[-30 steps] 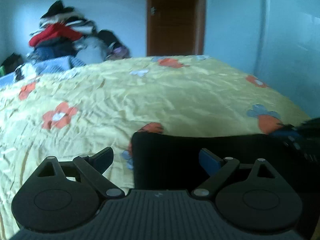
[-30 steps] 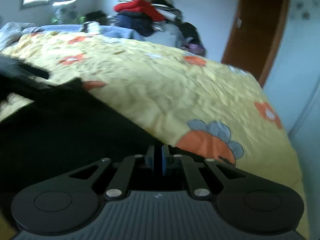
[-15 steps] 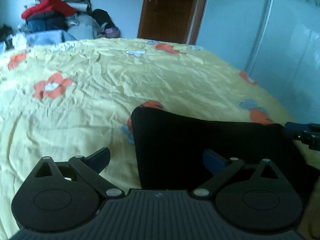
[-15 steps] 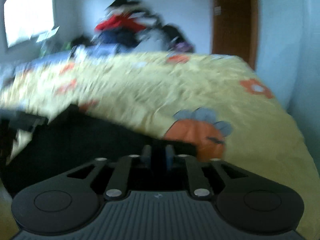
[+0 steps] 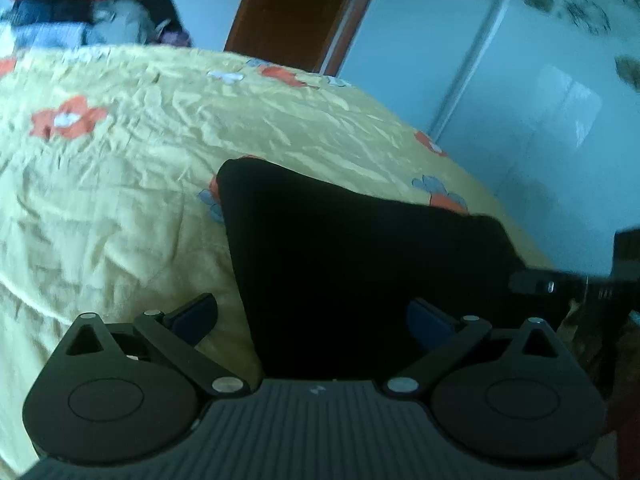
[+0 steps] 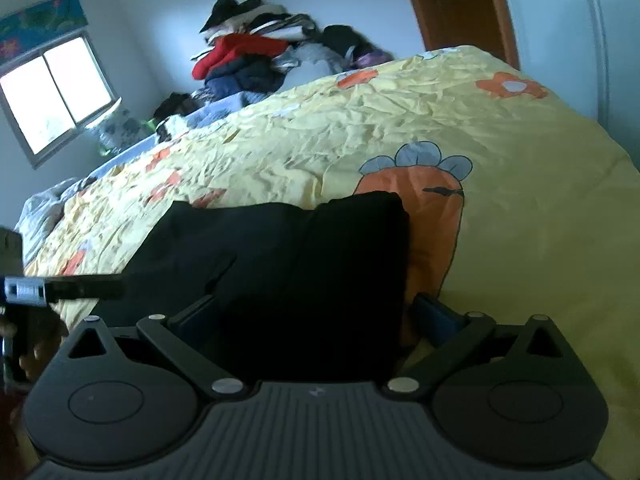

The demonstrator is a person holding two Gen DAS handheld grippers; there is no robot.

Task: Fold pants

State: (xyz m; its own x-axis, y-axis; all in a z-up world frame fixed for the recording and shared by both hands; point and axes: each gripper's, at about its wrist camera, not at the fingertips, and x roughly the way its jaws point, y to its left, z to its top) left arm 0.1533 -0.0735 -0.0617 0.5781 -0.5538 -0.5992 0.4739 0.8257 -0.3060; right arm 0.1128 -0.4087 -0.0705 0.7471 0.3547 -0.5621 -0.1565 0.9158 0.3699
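Item: black pants (image 5: 352, 264), folded into a compact rectangle, lying on the yellow flowered bedspread (image 5: 120, 200) at the near edge of the bed; one corner overlaps an orange carrot print (image 6: 432, 216)

Left gripper (image 5: 316, 320): fingers spread wide, nothing between them, poised over the near left part of the pants

Right gripper (image 6: 320, 316): fingers likewise spread, straddling the near right end of the pants, not clamped on cloth

Background: clothes pile (image 6: 256, 56) against the far wall, brown door (image 5: 304, 12)

Risks, as judged:
- Layers look loose; a shallow pinch may catch only the top ply and pull the fold open
- The bundle sits near the bed edge; a nudge toward the holder may slide it off
- Black on black hides the edges, so a grasp may land off the seam
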